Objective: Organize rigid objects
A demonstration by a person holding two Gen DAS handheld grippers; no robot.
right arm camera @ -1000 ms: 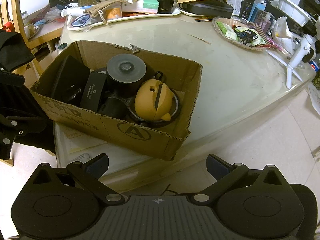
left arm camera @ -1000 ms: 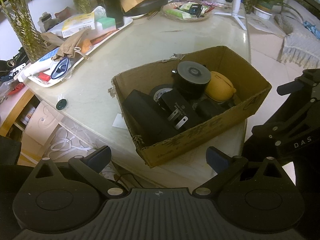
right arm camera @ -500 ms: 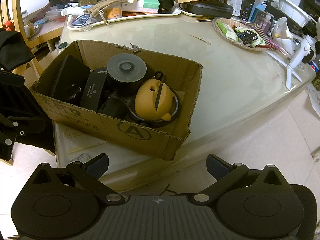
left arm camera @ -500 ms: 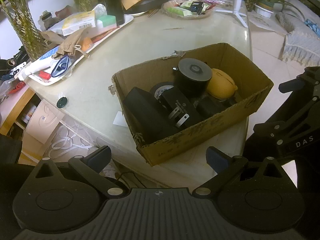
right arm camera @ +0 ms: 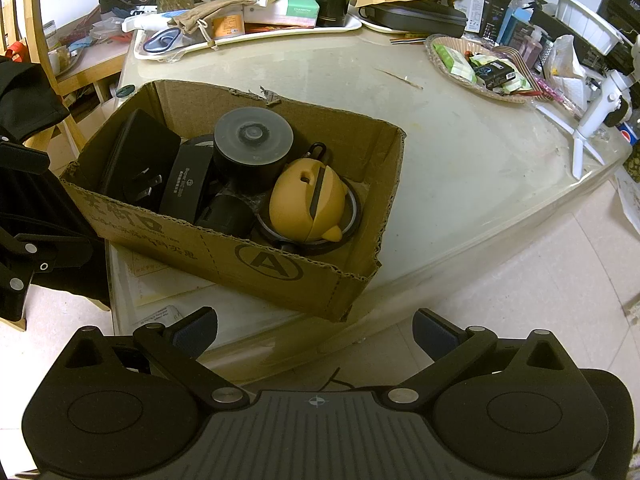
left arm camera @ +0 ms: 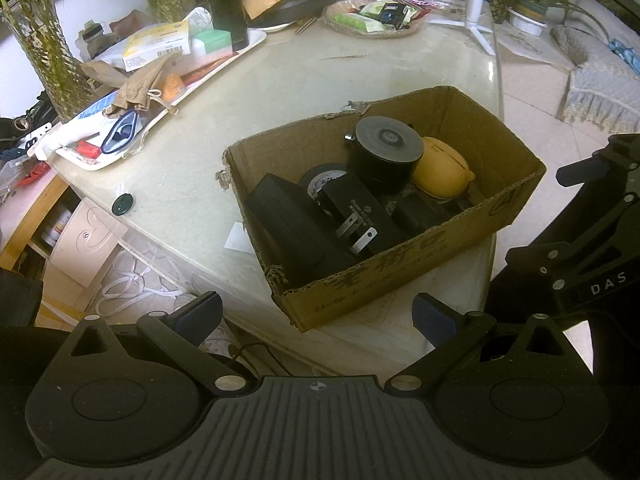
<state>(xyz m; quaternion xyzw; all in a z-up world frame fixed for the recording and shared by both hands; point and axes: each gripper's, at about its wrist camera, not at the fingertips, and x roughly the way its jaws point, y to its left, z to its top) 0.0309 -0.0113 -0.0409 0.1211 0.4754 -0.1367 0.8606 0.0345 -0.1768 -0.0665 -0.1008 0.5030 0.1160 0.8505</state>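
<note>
Cardboard box [left arm camera: 400, 280] at the table [left arm camera: 320, 80] edge holds a black cylinder [left arm camera: 386, 152], yellow case [right arm camera: 306, 200] and plug adapter [left arm camera: 360, 220]; both grippers [left arm camera: 316, 316] [right arm camera: 314, 328] hover spread, empty; cluttered tray [left arm camera: 160, 112] behind.

Black ribbed tongs [left arm camera: 316, 316], blue-padded fingertips [left arm camera: 198, 316], silver pivot screws, white crosshair mark.

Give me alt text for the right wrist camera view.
An open cardboard box on a pale table holds a yellow case, a black disc spindle and black adapters. The right gripper hangs open and empty before it.
</note>
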